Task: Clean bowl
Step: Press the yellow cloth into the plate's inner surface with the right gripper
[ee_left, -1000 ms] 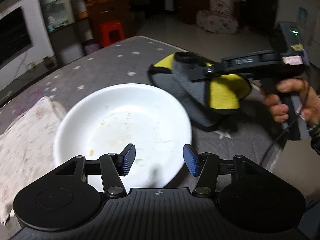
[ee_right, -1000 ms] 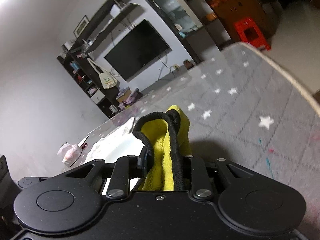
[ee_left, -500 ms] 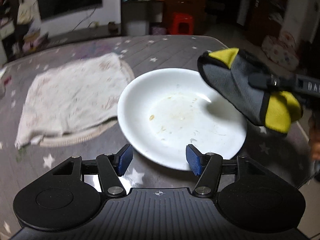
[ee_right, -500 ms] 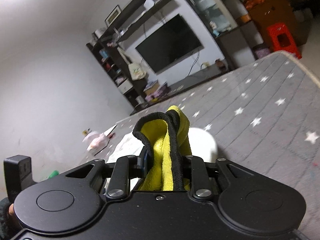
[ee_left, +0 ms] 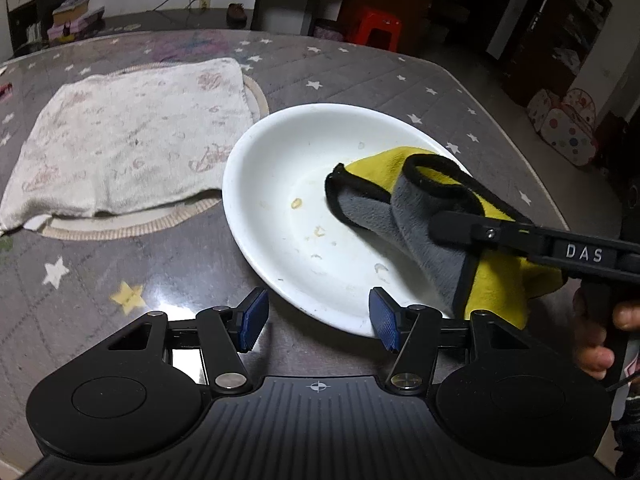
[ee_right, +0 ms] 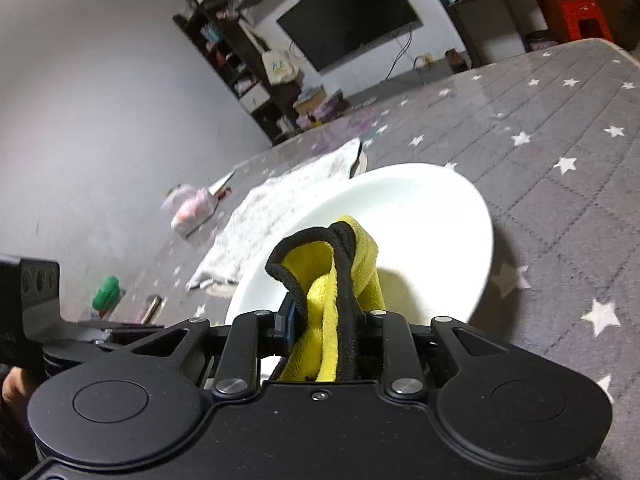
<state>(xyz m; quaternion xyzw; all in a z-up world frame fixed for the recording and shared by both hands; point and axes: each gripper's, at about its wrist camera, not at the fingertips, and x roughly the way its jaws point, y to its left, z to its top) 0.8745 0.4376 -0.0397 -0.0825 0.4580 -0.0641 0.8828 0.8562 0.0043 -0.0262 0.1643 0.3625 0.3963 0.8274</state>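
Bowl: the wide, shallow white ceramic bowl [ee_left: 304, 216] sits on the grey star-patterned table covering [ee_left: 168, 256], just right of the towel; small yellowish food specks dot its inner floor.
Cloth: the folded yellow-and-grey microfibre cloth with black edging [ee_left: 404, 208] lies inside the bowl on its right half, its leading corner resting on the inner surface; the trailing part hangs over the bowl's near-right rim.
Right gripper: the black right gripper [ee_right: 326, 320] has its fingers pinched together on the cloth, which bunches up between them; in the left wrist view it reaches in from the right over the bowl's rim, marked "DAS" on its side.
Left gripper: the black left gripper with blue pads [ee_left: 316, 316] has its jaws spread apart and grips nothing; it sits at the bowl's near rim, the rim lying in the gap between the pads. Whether either pad touches the bowl, I cannot tell.
Towel: a pale, printed cream towel [ee_left: 128, 136] lies flat to the left of the bowl, over a round beige woven mat [ee_left: 132, 226]; the bowl's left edge is just beside it.
Right hand: fingers [ee_left: 596, 354] curl round the right gripper's handle at the right edge.
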